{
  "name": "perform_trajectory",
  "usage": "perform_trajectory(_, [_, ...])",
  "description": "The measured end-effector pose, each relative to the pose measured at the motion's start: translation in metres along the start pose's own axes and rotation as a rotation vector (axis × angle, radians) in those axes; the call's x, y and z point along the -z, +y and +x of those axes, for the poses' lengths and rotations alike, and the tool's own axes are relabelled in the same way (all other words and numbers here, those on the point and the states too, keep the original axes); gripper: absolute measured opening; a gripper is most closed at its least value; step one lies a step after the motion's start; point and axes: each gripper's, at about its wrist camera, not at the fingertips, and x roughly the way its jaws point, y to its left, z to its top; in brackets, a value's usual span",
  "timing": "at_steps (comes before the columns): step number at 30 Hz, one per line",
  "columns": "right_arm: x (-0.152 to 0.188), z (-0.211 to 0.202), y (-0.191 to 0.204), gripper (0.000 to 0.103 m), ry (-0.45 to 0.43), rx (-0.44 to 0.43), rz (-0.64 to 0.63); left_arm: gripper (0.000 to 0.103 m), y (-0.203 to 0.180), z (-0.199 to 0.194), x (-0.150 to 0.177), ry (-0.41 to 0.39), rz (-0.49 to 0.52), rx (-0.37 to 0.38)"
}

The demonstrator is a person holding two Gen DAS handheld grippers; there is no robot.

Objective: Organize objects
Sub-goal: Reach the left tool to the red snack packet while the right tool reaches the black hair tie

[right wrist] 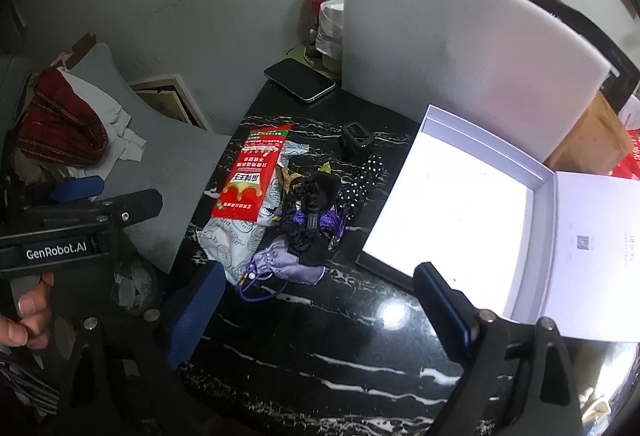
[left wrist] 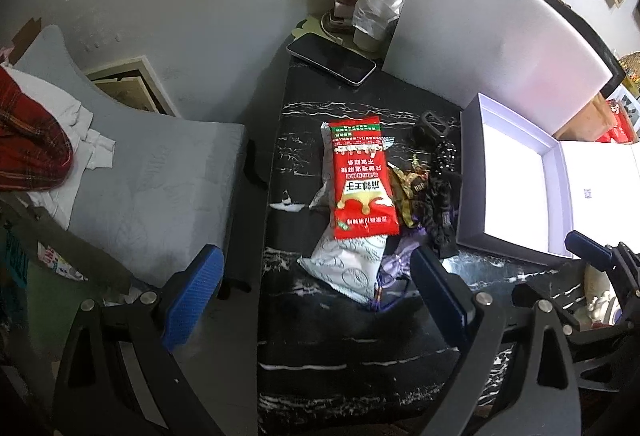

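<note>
Your white box (right wrist: 460, 204) sits open on the counter (right wrist: 320, 336), right of the pile, interior washed out, so contents unreadable. Pile mid-counter: red packet (left wrist: 362, 180) over a white packet (left wrist: 348, 268), purple pouch (right wrist: 288, 262), dark tangled items hard to identify. Left gripper (left wrist: 316, 300) and right gripper (right wrist: 316, 300): jaws wide, holding nothing.

On the black marble table (right wrist: 320, 336): 1 red packet (right wrist: 250, 176), 1 white patterned packet (right wrist: 236, 236), 1 lilac pouch (right wrist: 280, 264). Also 1 phone (right wrist: 299, 79), 1 open white box (right wrist: 460, 204), 1 white foam board (right wrist: 460, 48). Approx. 2 dark scrunchies (right wrist: 312, 204) in the heap, hard to separate.
</note>
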Motion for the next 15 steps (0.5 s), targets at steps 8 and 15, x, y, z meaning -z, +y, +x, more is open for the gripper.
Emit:
perform_trajectory(8, [-0.007,0.032,-0.001,0.085,0.011,-0.01,-0.01,0.094,-0.002,0.033,-0.01,0.016,0.014,0.018])
perform_trajectory(15, [-0.015,0.06,0.003,0.081,0.017,-0.022,-0.053,0.094,-0.007,0.059,-0.017,0.018,0.039,0.039])
